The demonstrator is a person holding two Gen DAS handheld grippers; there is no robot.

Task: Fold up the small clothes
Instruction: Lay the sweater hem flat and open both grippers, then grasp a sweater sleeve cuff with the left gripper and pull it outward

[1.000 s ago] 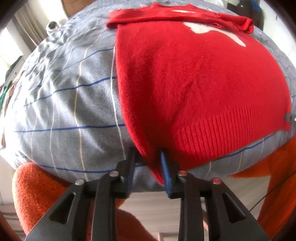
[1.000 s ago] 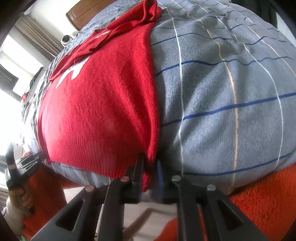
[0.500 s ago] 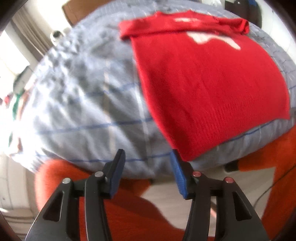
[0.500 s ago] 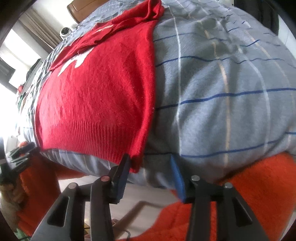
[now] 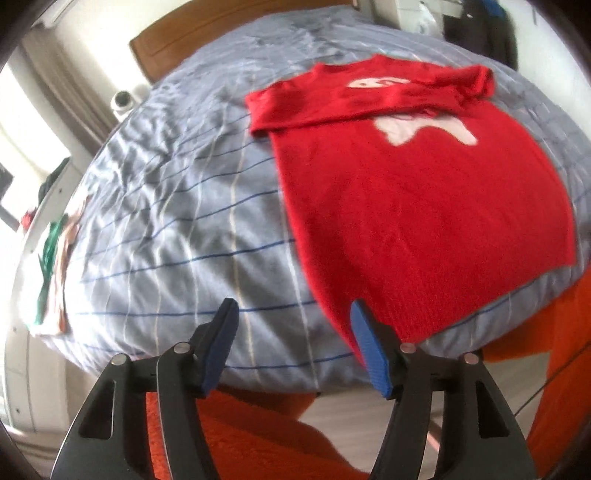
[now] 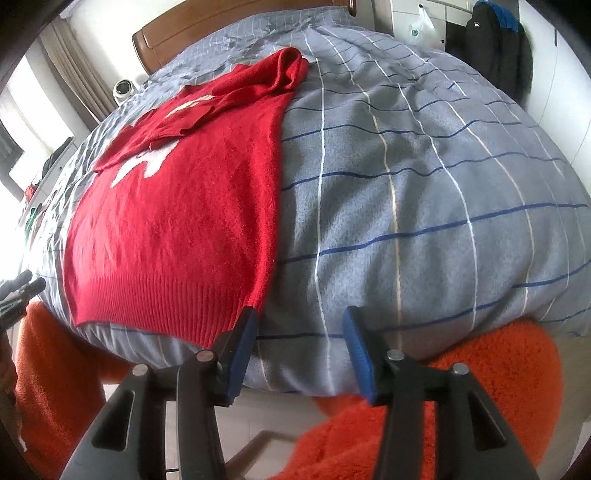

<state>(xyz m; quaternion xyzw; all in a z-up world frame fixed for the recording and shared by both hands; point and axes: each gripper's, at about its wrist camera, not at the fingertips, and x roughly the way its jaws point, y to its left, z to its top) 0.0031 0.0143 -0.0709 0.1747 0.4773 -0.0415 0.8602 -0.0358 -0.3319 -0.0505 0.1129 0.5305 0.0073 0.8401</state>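
Note:
A red knit sweater [image 5: 417,199] with a white motif lies flat on the grey checked bedcover [image 5: 177,221], sleeves folded across the chest, ribbed hem at the near edge. My left gripper [image 5: 291,347] is open and empty, just off the hem's left corner. In the right wrist view the sweater [image 6: 184,206] lies left of centre. My right gripper [image 6: 299,350] is open and empty, its left finger beside the hem's right corner.
Orange fluffy seats [image 6: 461,387] stand at the near edge of the bed. A wooden headboard [image 5: 229,29] is at the far end. Folded clothes [image 5: 51,266] lie at the bed's left edge. Dark jackets [image 6: 498,48] hang at the far right.
Both grippers have opened, let go of the sweater's hem corners and pulled back and up. The sweater now lies flat on the bed.

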